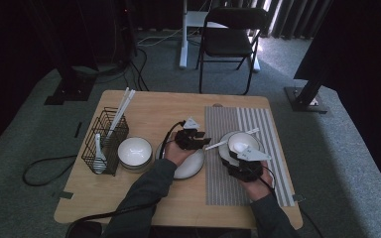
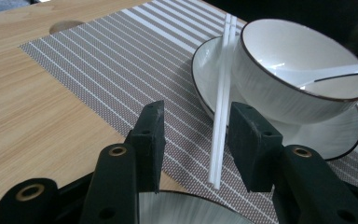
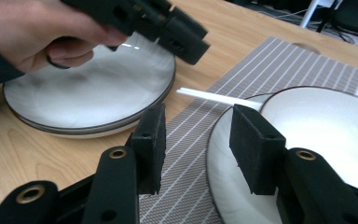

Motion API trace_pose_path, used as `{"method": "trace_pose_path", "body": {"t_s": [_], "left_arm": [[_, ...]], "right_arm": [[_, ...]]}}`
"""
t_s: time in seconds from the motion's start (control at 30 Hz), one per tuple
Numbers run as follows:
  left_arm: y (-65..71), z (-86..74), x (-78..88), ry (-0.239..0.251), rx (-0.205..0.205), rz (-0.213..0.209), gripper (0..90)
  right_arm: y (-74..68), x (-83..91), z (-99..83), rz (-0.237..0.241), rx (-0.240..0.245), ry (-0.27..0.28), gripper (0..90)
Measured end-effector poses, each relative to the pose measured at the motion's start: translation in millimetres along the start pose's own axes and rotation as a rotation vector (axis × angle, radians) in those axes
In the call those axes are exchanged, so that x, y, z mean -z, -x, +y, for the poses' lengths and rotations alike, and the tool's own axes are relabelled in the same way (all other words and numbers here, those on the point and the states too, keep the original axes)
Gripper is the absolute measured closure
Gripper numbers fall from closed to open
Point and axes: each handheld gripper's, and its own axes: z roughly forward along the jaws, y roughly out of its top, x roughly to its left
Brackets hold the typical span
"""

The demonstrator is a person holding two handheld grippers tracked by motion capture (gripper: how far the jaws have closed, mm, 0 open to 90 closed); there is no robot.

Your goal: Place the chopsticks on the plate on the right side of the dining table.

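My left gripper hangs with jaws spread; the white chopsticks stand between them untouched, leaning on the plate at the bowl's nine o'clock. My right gripper sits at the bowl's six o'clock, jaws spread, holding nothing.

Near plate cut off at bottom edge of left gripper view, partly hidden behind own jaws. Spoon handle running off right edge; chopsticks far end hidden behind bowl in right gripper view. Rack contents at left of high view too small to sort.
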Motion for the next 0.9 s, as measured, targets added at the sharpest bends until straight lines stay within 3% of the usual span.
{"method": "trace_pose_path", "body": {"t_s": [0.9], "left_arm": [[6.3,-7.4,-0.9,-0.029,-0.042,0.003,56.6]], "right_arm": [[28.5,19.5,11.5,-0.090,-0.037,0.054,56.5]]}}
